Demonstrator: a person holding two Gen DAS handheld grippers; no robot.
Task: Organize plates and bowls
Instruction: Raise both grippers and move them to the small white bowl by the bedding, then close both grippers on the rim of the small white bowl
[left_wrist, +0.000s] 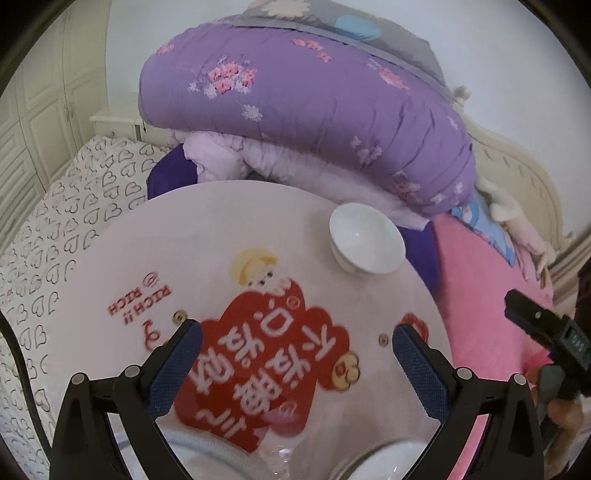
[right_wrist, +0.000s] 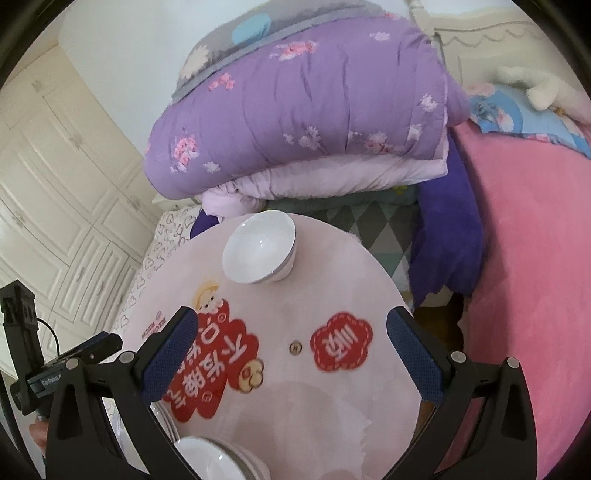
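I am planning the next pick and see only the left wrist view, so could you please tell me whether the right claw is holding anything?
Observer: No, the right claw is open and empty above the table.
Operator: Thank you. What is the white ware at my bottom edge?
Observer: What looks like a stack of white bowls, with stacked plates just left of it.
Operator: And what lies behind the table?
Observer: A grey diamond-patterned cloth lies beyond the far edge.

Both wrist views look down, sharing table (left_wrist: 155, 236) (right_wrist: 351, 258)
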